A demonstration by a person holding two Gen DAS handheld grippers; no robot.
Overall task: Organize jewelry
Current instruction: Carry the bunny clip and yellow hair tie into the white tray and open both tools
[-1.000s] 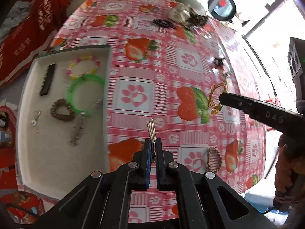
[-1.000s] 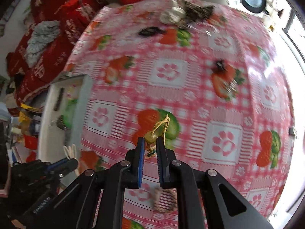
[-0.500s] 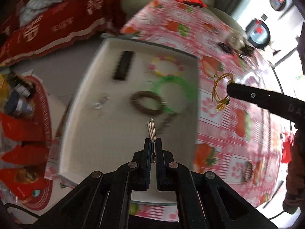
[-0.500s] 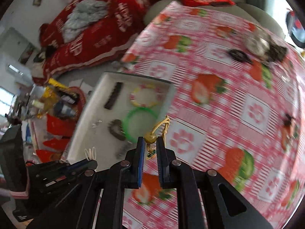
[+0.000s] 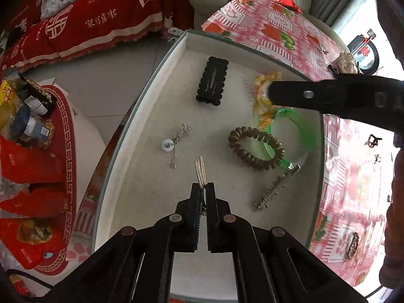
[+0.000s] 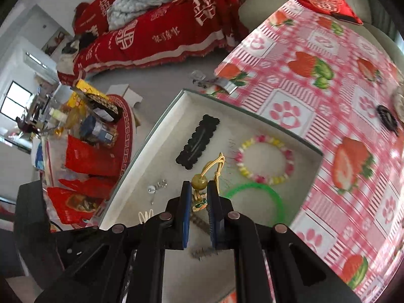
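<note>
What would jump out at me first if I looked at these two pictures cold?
Probably the white tray of trinkets: a green bangle, a brown bead bracelet and a black hair clip. Next, the loud strawberry tablecloth beside it, then the right gripper pinching a yellow cord charm above the tray.

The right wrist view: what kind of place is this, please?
Most likely a living room in a home. A sofa under a red cover, a table with a strawberry-print tablecloth, and a white tray of jewelry all suggest a household.
</note>
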